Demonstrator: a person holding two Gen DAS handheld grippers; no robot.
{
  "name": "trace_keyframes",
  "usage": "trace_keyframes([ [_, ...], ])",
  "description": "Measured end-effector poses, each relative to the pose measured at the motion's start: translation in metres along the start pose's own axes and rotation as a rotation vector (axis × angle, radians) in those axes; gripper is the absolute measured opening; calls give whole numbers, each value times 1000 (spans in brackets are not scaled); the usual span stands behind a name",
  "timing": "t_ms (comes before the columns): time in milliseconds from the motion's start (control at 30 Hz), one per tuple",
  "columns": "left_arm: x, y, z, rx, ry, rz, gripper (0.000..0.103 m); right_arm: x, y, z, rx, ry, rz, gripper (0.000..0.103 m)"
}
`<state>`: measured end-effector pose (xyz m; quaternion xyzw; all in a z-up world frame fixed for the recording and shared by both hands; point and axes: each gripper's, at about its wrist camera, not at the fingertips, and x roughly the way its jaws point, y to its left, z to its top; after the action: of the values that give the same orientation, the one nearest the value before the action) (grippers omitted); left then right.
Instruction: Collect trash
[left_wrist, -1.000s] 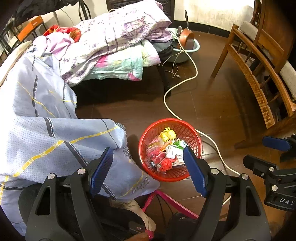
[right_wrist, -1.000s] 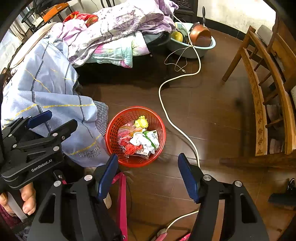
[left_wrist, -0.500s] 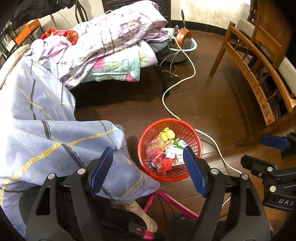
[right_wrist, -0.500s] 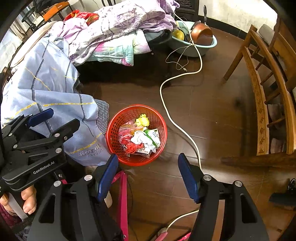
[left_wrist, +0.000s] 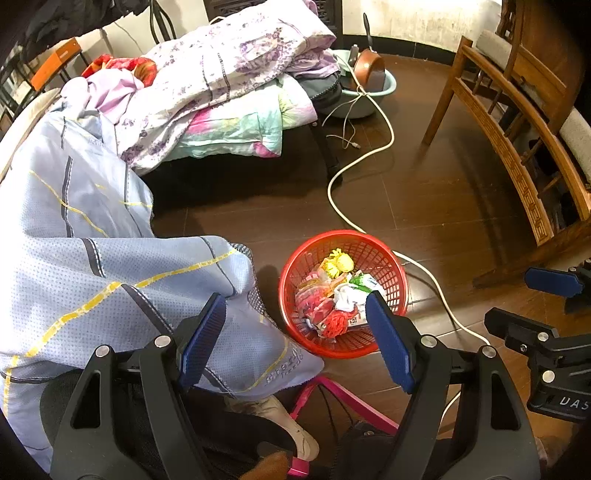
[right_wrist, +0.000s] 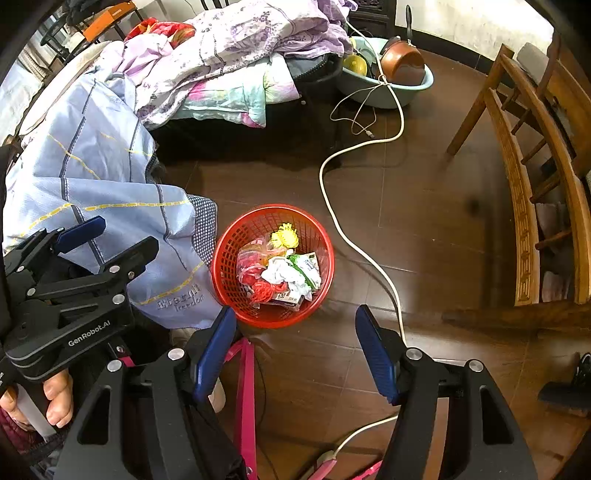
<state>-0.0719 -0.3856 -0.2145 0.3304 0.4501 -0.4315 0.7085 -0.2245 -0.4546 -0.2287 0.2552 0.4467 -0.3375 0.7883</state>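
A red plastic basket stands on the dark floor and holds several pieces of trash: wrappers, crumpled white paper, a yellow wad. It also shows in the right wrist view. My left gripper is open and empty, held high above the basket's near left side. My right gripper is open and empty, above the floor just in front of the basket. Each gripper shows in the other's view: the right and the left.
A blue sheet hangs off a bed on the left, with heaped bedding behind. A white cable runs across the floor past the basket. A wooden bench stands right. A basin with a pan sits at the back.
Both grippers have shifted slightly, so the basket sits a little differently in each view. Both stay open and empty. The basket and its contents have not moved.
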Motion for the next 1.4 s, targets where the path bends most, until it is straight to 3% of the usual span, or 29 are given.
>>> trace_keyframes([
  [1400, 1, 0, 0, -3, 4, -2, 76, 1, 2, -1, -4, -2, -2, 66],
])
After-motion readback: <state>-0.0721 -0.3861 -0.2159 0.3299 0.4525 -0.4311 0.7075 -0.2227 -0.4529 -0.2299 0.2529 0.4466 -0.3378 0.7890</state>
